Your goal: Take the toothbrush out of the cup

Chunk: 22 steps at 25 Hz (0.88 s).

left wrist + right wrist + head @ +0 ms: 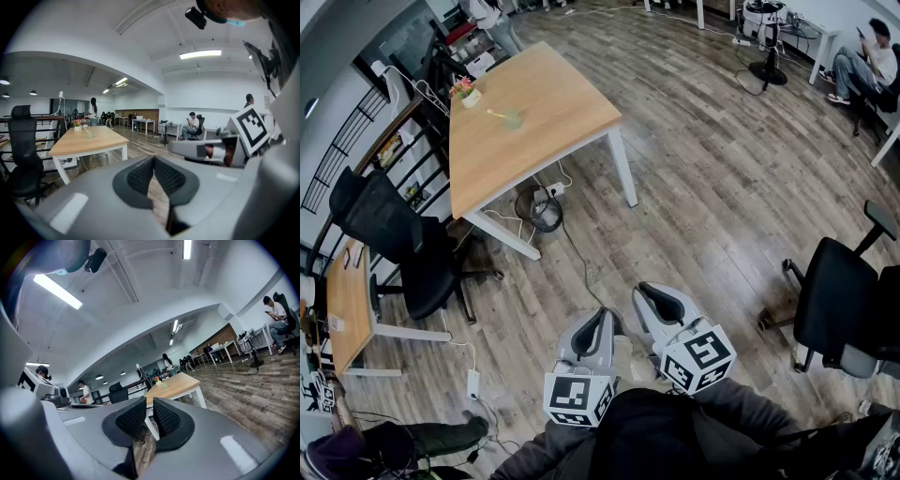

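Note:
A pale green cup (pixel 512 119) with a toothbrush (pixel 497 113) slanting out of it stands on the light wooden table (pixel 544 122) at the far upper left. In the left gripper view the cup (pixel 89 133) is small and far off, and in the right gripper view the cup (pixel 165 385) is just as distant. Both grippers hang over the wooden floor close to my body, well short of the table. My left gripper (pixel 604 317) (pixel 153 158) has its pad tips touching, with nothing between them. A narrow gap shows between the pads of my right gripper (pixel 643 292) (pixel 150 402), and nothing is in it.
A small flower pot (pixel 467 92) stands on the table beyond the cup. A wire bin (pixel 546 208) and cables lie under the table's near end. One black office chair (pixel 403 244) stands left and another black chair (pixel 844 300) right. A seated person (pixel 862 58) is far right.

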Available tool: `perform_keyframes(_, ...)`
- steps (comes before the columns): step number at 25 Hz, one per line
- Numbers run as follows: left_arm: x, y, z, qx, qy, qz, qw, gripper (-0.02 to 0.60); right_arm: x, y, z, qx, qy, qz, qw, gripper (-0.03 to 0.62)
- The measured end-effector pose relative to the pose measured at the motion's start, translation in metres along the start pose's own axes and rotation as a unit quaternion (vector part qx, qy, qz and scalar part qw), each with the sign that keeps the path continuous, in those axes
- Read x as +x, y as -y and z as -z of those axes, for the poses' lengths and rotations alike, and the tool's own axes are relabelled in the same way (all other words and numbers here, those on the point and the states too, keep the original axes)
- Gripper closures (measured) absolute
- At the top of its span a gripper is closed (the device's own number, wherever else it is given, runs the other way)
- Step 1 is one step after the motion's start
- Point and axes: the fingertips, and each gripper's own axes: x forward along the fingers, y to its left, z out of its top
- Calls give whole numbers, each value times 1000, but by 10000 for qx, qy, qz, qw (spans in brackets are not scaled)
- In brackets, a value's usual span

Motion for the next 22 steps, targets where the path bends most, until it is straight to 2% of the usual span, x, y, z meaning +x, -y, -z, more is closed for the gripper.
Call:
perform_keyframes(9, 48, -62, -21, -152, 275, -37, 9995, 572, 74, 11, -18, -354, -73, -28, 9993, 546)
perform_keyframes(15, 71, -134, -39, -387, 400, -345, 9979, 572, 148, 5, -30, -505, -252, -215, 9982, 546)
perform_keyframes(22, 88, -198, -48, -509, 481, -479, 9964, 572, 218, -11, -35, -657, -374, -403, 9963, 546)
